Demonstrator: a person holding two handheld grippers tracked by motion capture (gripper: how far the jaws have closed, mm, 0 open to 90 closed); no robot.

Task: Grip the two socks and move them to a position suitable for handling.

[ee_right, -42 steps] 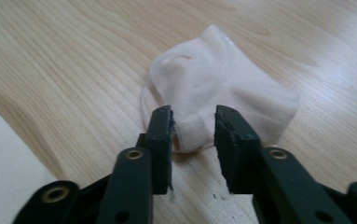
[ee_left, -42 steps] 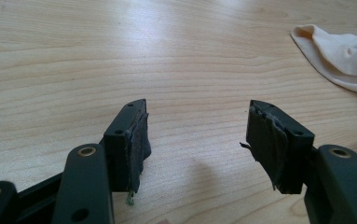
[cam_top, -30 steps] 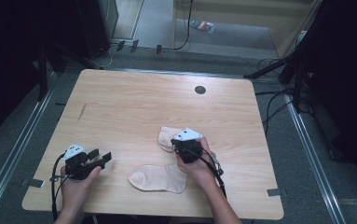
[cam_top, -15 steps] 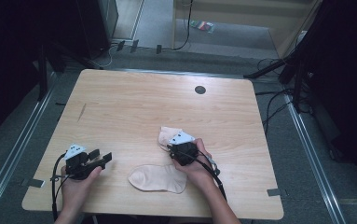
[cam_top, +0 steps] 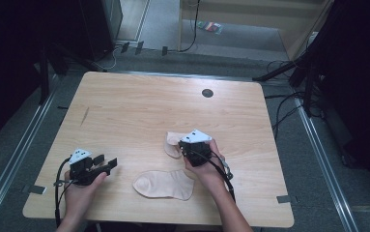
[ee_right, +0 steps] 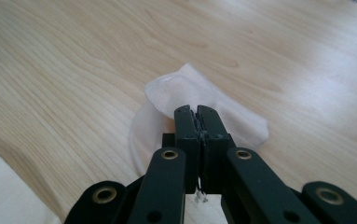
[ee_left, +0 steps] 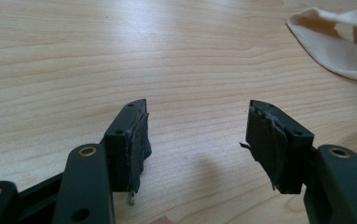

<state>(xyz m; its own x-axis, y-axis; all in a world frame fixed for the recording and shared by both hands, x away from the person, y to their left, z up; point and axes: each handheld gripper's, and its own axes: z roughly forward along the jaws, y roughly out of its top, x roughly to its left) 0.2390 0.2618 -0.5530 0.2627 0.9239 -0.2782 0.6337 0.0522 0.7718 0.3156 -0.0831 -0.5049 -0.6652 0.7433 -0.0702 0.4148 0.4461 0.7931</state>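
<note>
Two cream socks lie on the wooden table (cam_top: 139, 111). One sock (cam_top: 165, 183) is spread flat near the front edge; it also shows in the left gripper view (ee_left: 334, 42) and in the right gripper view (ee_right: 3, 191). The other sock (cam_top: 173, 143) (ee_right: 181, 86) is bunched up. My right gripper (cam_top: 185, 150) (ee_right: 195, 112) points down into it. Its jaws have just been closing and now meet on a fold of the fabric. My left gripper (cam_top: 106, 162) (ee_left: 197, 135) rests low at the front left, open over bare wood, with nothing between its jaws.
A round black grommet (cam_top: 207, 93) sits in the table's far side. Dark stands and cables (cam_top: 289, 96) crowd the floor to the right of the table. A metal rail (cam_top: 18, 159) runs along the floor on the left.
The right gripper has shifted slightly to the left over the bunched sock. The left gripper has kept still.
</note>
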